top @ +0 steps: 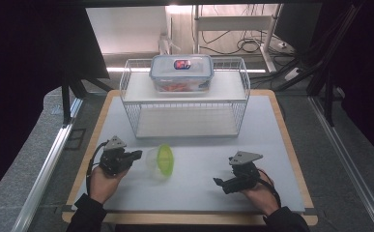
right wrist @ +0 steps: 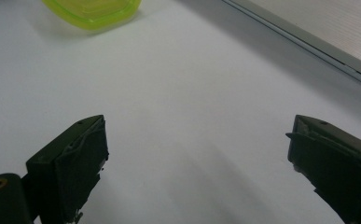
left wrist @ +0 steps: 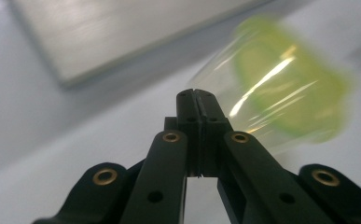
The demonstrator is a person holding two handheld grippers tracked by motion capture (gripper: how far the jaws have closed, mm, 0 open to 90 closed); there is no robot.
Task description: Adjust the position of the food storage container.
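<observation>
Grey mat (top: 194,188), wood-edged table (top: 291,150), dark room

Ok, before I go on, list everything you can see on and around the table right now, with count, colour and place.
Small container: one, clear with a yellow-green lid, lying on its side on the mat just right of the left gripper; blurred in the left gripper view.
Lidded food box: one, clear with a blue-rimmed lid and something orange-red inside, on the rack's top shelf.
Wire rack: one, white, two shelves, at the far middle of the mat.
Mat: one, pale grey, on a wood-edged table.
Cables: several, dark, on the floor behind the table.
Left gripper: one, black, jaws closed together, beside the small container.
Right gripper: one, black, jaws wide apart over bare mat.
Hands: two, at the near edge.
</observation>
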